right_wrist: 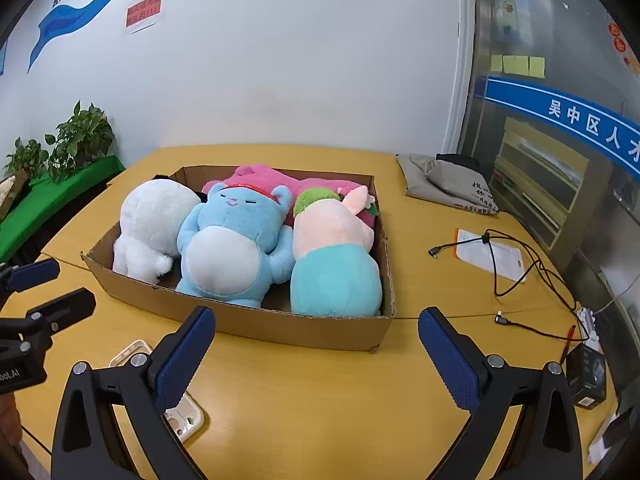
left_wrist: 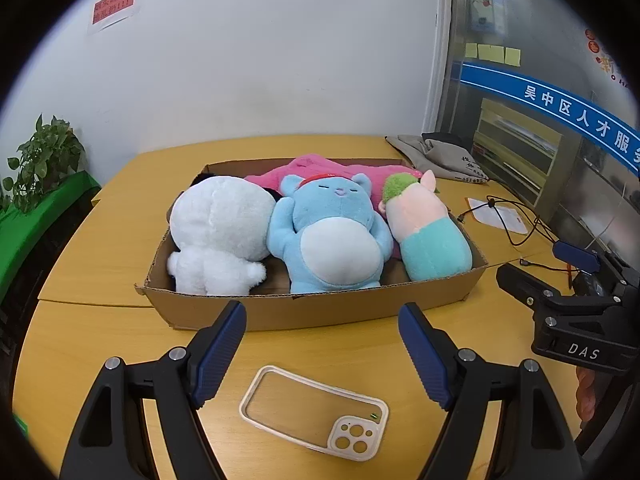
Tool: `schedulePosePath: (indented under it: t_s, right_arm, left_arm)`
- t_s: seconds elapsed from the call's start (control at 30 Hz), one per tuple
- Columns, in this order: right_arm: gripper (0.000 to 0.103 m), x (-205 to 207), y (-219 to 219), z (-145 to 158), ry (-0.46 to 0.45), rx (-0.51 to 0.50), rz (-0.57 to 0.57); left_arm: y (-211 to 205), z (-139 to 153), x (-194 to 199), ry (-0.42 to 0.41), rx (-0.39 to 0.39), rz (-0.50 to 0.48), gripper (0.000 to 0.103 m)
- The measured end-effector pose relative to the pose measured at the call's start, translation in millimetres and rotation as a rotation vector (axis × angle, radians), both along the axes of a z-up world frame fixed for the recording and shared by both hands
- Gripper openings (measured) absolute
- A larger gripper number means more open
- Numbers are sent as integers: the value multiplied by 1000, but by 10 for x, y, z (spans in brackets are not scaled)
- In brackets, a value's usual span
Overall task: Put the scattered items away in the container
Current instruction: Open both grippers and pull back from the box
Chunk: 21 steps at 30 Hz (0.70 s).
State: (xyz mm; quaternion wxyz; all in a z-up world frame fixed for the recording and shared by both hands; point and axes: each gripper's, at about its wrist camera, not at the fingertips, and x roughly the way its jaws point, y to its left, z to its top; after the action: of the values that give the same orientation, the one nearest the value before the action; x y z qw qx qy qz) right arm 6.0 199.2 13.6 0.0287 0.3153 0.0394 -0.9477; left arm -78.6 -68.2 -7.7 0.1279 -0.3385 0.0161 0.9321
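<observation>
Our left gripper (left_wrist: 322,354) has its 2 fingers spread wide and holding nothing, straddling the clear phone case (left_wrist: 315,412) that lies flat on the table (left_wrist: 100,248) just short of the cardboard box (left_wrist: 360,304); the right gripper (right_wrist: 316,360) is likewise open and empty, nearer the box's right end. We judge the case thin and slippery, so we should lower until both pads bracket its long edges, close gently, then lift over the near wall. 3 plush toys, white (left_wrist: 220,236), blue (left_wrist: 332,236) and pink-teal (left_wrist: 428,236), fill the box, so we aim for a gap between them.

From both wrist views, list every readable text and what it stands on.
"DAS": right hand-held gripper body.
"吴中区人才服": blue band on the glass.
"oot.AI", cut off: left hand-held gripper body.
Red wall notice, grey bag print, white card: too blurred to read.
</observation>
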Motion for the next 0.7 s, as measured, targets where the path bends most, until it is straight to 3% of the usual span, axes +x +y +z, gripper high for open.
schedulePosePath:
  t_s: [0.7]
  right_arm:
    - [103,-12,-66,-75,-24,17,-3]
  left_arm:
    - [-40,-59,-28,-26,35,12,79]
